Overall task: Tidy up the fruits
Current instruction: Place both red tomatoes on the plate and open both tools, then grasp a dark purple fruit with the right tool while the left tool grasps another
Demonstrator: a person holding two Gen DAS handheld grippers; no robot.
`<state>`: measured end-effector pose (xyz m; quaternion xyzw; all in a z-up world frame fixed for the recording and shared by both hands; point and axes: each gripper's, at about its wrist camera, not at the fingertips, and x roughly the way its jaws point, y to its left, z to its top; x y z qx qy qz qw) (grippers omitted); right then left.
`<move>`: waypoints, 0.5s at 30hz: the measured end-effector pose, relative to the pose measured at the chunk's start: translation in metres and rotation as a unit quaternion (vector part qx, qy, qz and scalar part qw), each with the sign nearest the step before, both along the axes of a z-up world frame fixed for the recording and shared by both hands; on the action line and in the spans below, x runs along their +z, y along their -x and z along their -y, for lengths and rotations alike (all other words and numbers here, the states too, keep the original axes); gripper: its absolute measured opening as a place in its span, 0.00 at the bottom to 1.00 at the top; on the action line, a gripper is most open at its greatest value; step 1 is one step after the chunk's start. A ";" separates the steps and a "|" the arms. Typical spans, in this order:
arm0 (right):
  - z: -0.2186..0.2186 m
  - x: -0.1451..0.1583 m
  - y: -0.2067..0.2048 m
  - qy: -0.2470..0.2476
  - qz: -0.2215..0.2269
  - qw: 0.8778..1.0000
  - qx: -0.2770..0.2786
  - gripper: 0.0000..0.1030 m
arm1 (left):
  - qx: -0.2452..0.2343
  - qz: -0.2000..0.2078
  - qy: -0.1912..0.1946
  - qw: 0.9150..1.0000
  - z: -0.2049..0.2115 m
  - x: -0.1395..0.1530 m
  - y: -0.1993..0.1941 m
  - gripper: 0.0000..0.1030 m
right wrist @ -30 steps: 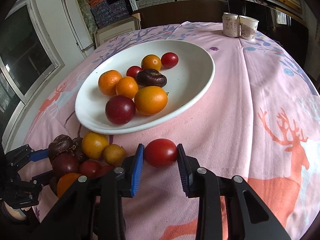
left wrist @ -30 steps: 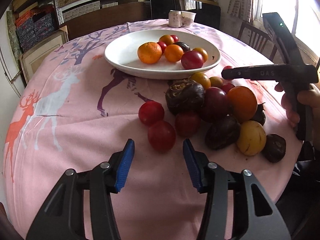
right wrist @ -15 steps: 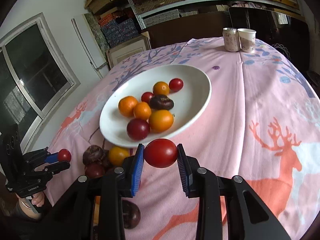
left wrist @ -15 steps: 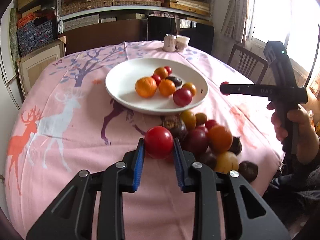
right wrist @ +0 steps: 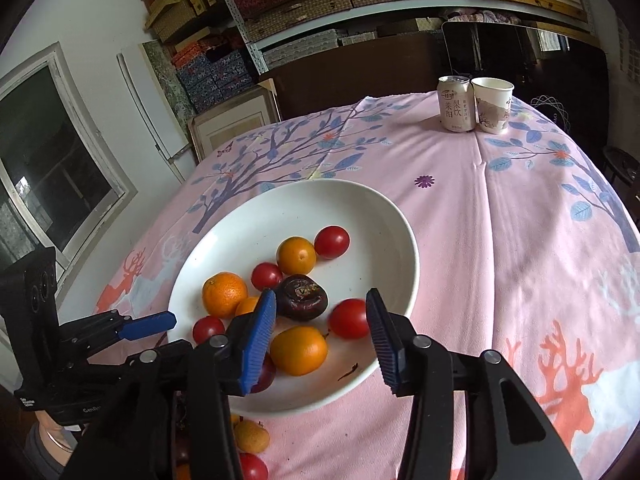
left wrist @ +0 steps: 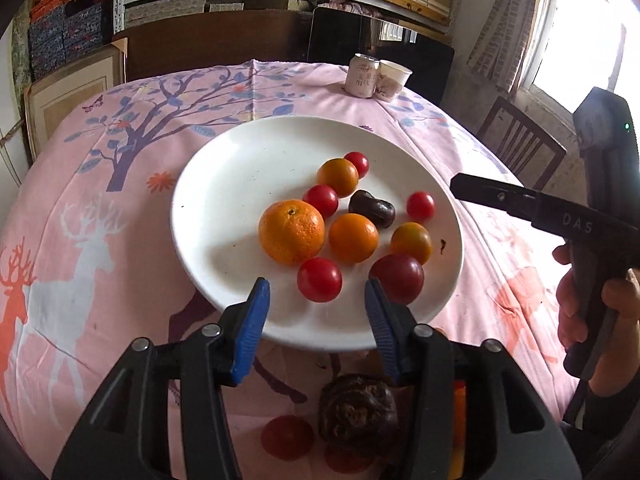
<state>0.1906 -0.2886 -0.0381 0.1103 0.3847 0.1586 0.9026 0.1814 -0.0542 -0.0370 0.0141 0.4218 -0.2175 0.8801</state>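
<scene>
Left tool (left wrist: pixel 316 306): jaws stand wide over the near rim of the white plate (left wrist: pixel 224 184), holding nothing. Half a second ago it gripped a red tomato; that tomato (left wrist: pixel 319 279) now lies on the plate between the blue pads, free of both.

Right tool (right wrist: pixel 322 334): also spread wide and empty above the plate's right side. The red tomato it was carrying a moment ago (right wrist: pixel 349 318) now sits in the plate just inside the rim, slightly blurred, so probably not quite settled.

What changed: both tools went from carrying over the tabletop to releasing over the plate, so two more tomatoes have joined the sorted fruit.

Plate contents: a large mandarin (left wrist: pixel 291 231), smaller oranges, several red tomatoes, a dark plum (left wrist: pixel 397 278) and a wrinkled dark fruit (left wrist: pixel 371 208).

Still to move: loose fruit on the pink tablecloth (left wrist: pixel 100 208) near the plate's front edge, including a wrinkled dark fruit (left wrist: pixel 358 410) and a red tomato (left wrist: pixel 287 437) under the left tool, partly hidden by it.

Meaning for the task: well along, judging by the filled plate; likely next is returning to the pile.

Background: a drink can (right wrist: pixel 456 104) and paper cup (right wrist: pixel 491 105) at the far edge, not involved.
</scene>
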 end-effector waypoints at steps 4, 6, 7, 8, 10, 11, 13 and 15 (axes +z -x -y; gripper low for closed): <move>0.000 -0.001 0.042 0.002 -0.003 1.000 0.026 0.46 | -0.007 0.023 -0.002 1.000 -0.019 0.005 0.044 0.58; -0.005 -0.002 0.074 0.005 -0.001 0.999 0.052 0.46 | -0.017 0.028 -0.003 0.999 -0.027 0.004 0.070 0.58; -0.008 -0.003 0.091 0.005 0.001 0.998 0.069 0.46 | -0.022 0.032 -0.004 0.999 -0.030 0.003 0.083 0.58; -0.012 -0.005 0.110 0.009 0.002 0.996 0.087 0.46 | -0.027 0.036 -0.008 0.999 -0.032 0.000 0.097 0.58; -0.020 -0.011 0.145 0.020 0.006 0.993 0.116 0.46 | -0.037 0.040 -0.014 0.998 -0.034 -0.007 0.120 0.58; -0.025 -0.016 0.160 0.022 0.002 0.991 0.130 0.47 | -0.041 0.040 -0.021 0.998 -0.033 -0.011 0.130 0.58; -0.035 -0.028 0.182 0.019 -0.016 0.988 0.154 0.47 | -0.049 0.037 -0.034 0.997 -0.029 -0.020 0.144 0.58; -0.049 -0.038 0.193 0.024 -0.029 0.984 0.172 0.47 | -0.058 0.043 -0.047 0.996 -0.023 -0.025 0.154 0.58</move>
